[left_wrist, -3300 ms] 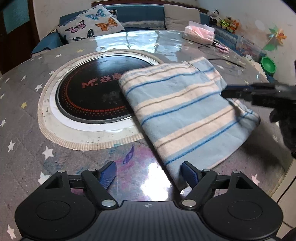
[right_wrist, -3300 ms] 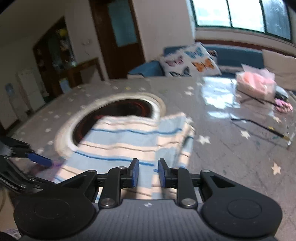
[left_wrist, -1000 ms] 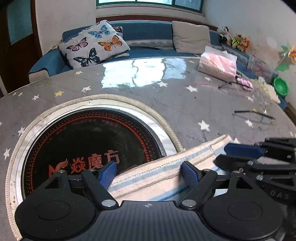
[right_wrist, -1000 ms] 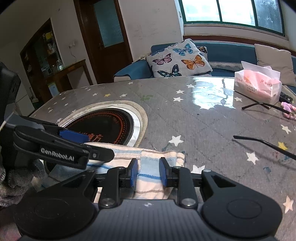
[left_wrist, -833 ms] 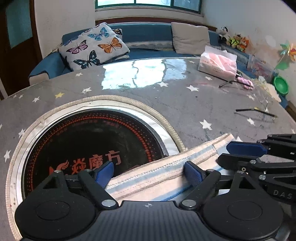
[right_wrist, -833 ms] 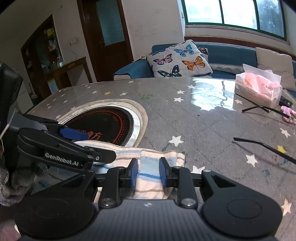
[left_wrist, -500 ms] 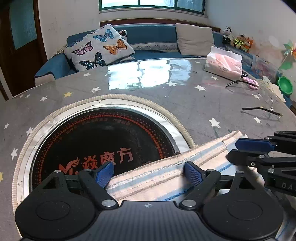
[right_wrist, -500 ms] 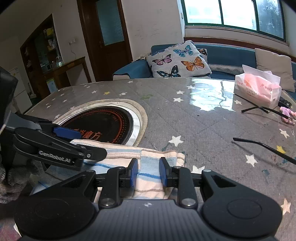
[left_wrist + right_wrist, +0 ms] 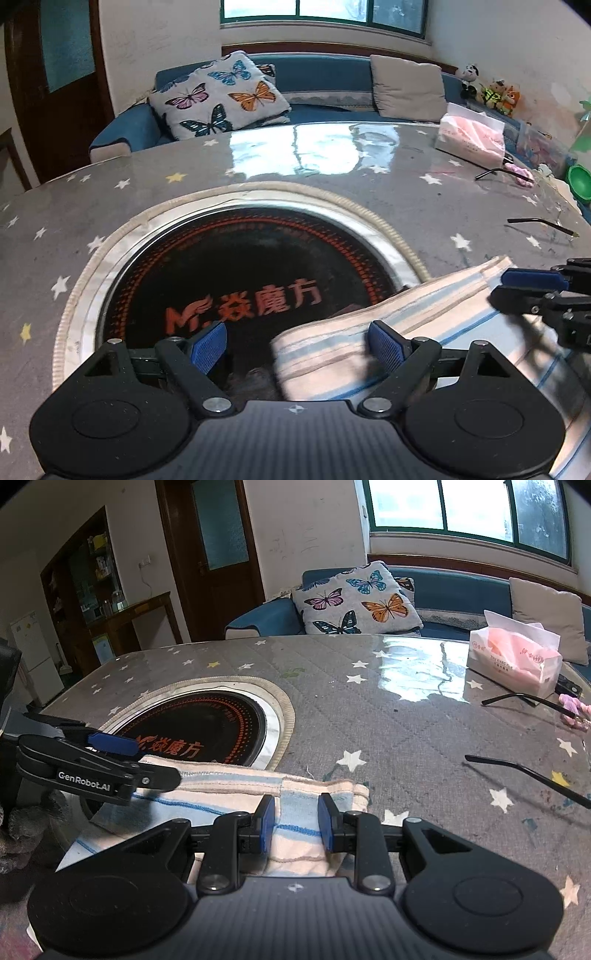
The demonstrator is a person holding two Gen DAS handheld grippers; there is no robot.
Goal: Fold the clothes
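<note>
Your left gripper [image 9: 297,343] stands spread wide, its jaws having just been opening; the near left corner of the striped cloth [image 9: 424,317] lies between them, the right pad [image 9: 384,345] over the fabric, the left pad clear of it above the black cooktop [image 9: 236,280]. The pads do not press on the cloth. The cloth lies folded on the star-print table [image 9: 424,738], its far edge running from about 6 o'clock of the cooktop ring off toward 3 o'clock in the left wrist view. Your right gripper [image 9: 294,821] sits with jaws narrowed over the cloth's right end [image 9: 295,812], a strip of fabric between the blue pads; whether they truly pinch it you cannot tell. A pink tissue pack [image 9: 515,661] rests at 2 o'clock, well apart. A butterfly cushion [image 9: 221,96] lies on the sofa at 12 o'clock.
</note>
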